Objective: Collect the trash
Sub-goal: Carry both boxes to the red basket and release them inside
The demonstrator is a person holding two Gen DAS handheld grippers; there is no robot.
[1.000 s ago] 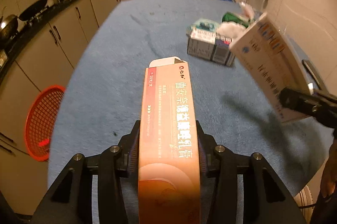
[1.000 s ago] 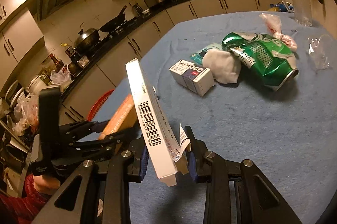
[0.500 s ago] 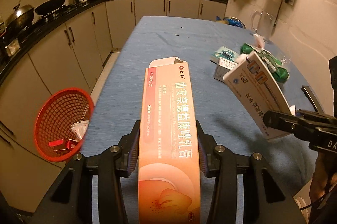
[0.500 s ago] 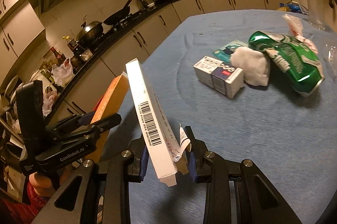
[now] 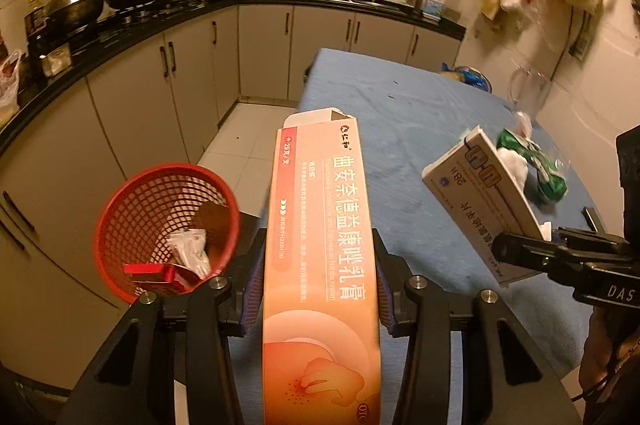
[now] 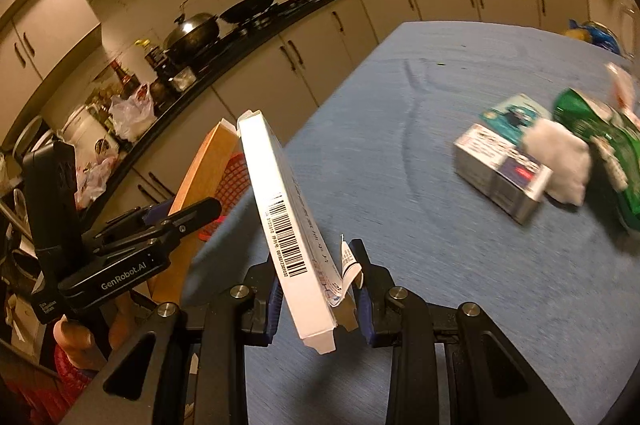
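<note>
Trash is in both grippers. The left gripper [image 5: 320, 299] is clamped on a long orange carton [image 5: 320, 245], its far flap open, held above the near edge of the blue-covered table [image 5: 400, 113]. Below and to its left, on the floor beside the cabinets, stands a red mesh basket [image 5: 120, 225] with a small red box [image 5: 154, 273] and some white wrappers [image 5: 190, 251] already inside. The right gripper [image 6: 316, 299] is closed narrowly on a flat white box [image 6: 280, 209] with a barcode on its edge, tilted up and to the left; a paper leaflet [image 6: 346, 275] sticks out beside it. Still lying on the table, well apart from both grippers, are a small grey box [image 6: 500, 175], a white wad [image 6: 560, 165], a teal packet [image 6: 516, 113] and a crushed green can [image 6: 600, 145], all close together.
</note>
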